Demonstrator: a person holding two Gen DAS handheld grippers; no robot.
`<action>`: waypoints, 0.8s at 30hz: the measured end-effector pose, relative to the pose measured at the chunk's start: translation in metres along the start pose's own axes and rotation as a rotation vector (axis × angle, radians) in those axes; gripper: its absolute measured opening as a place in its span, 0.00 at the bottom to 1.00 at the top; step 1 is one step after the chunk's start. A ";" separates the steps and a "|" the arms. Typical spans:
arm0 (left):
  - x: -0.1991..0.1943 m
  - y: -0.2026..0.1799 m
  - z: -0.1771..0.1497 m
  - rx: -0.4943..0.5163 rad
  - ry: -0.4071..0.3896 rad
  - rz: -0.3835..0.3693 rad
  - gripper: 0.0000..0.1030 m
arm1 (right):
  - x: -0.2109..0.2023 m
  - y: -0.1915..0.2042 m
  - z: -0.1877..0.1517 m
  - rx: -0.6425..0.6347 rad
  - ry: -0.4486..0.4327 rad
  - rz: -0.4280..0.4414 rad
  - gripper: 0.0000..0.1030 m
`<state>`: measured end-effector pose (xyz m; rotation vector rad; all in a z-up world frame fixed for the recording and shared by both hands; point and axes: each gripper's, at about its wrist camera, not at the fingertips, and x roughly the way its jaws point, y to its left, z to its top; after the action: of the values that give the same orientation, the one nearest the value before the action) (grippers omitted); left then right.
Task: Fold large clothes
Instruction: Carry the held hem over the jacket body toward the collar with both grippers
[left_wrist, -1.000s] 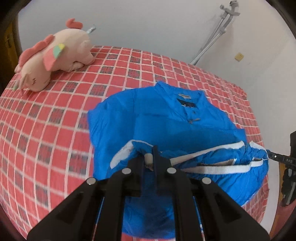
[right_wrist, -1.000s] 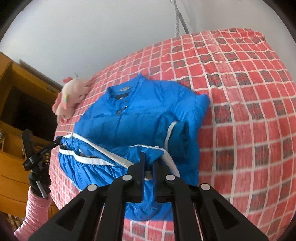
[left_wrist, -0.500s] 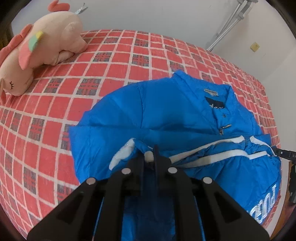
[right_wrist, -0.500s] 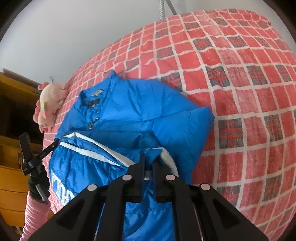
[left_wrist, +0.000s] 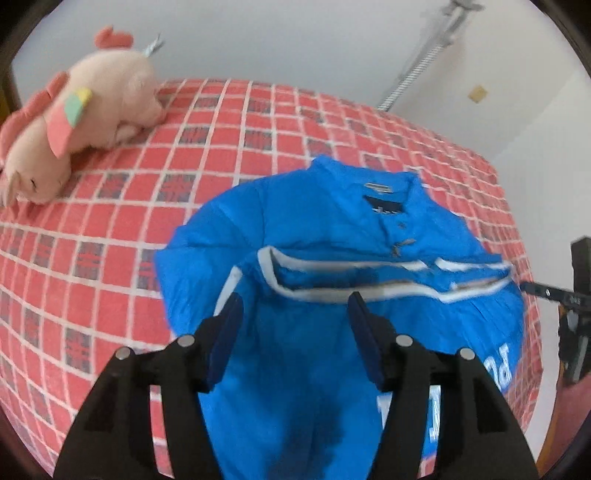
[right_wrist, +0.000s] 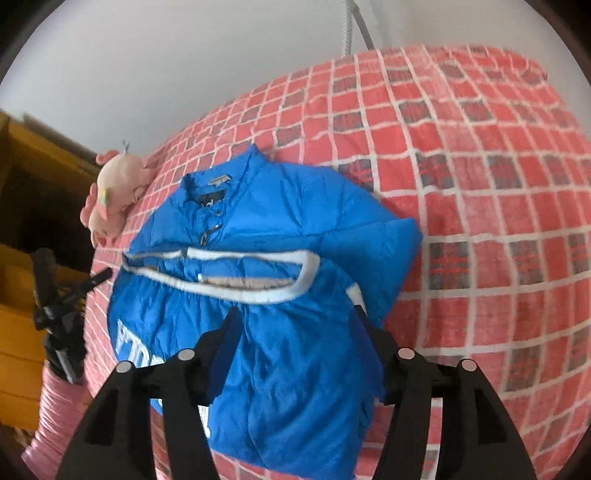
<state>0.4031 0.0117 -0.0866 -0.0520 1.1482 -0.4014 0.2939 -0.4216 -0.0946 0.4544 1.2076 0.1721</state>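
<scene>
A blue padded jacket (left_wrist: 332, 229) lies on the red checked bed, its white-trimmed hem (left_wrist: 351, 291) folded up over the chest below the collar. It also shows in the right wrist view (right_wrist: 266, 236). My left gripper (left_wrist: 295, 314) is open and empty just above the folded lower part. My right gripper (right_wrist: 295, 321) is open and empty over the jacket's other side. The right gripper shows at the edge of the left wrist view (left_wrist: 569, 295); the left gripper shows in the right wrist view (right_wrist: 62, 295).
A pink plush toy (left_wrist: 74, 110) lies at the bed's far left corner, also in the right wrist view (right_wrist: 114, 192). The red checked bed (right_wrist: 480, 184) extends wide to the right. A yellow wooden cabinet (right_wrist: 22, 258) stands beside the bed. White walls lie behind.
Both grippers have let go of the jacket's hem and opened. The hem now lies folded over the chest, and both grippers have drawn back a little.
</scene>
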 end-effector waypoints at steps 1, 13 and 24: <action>-0.006 0.001 -0.003 0.007 -0.014 0.027 0.57 | -0.002 -0.001 -0.004 -0.002 0.004 0.005 0.59; 0.019 0.032 -0.041 -0.027 0.050 0.135 0.53 | 0.042 0.003 -0.031 -0.078 0.094 -0.078 0.61; -0.012 0.005 -0.038 0.009 -0.072 0.106 0.06 | 0.005 0.028 -0.037 -0.147 -0.009 -0.105 0.13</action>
<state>0.3661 0.0263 -0.0930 0.0023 1.0729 -0.3078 0.2642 -0.3854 -0.0976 0.2631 1.1975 0.1669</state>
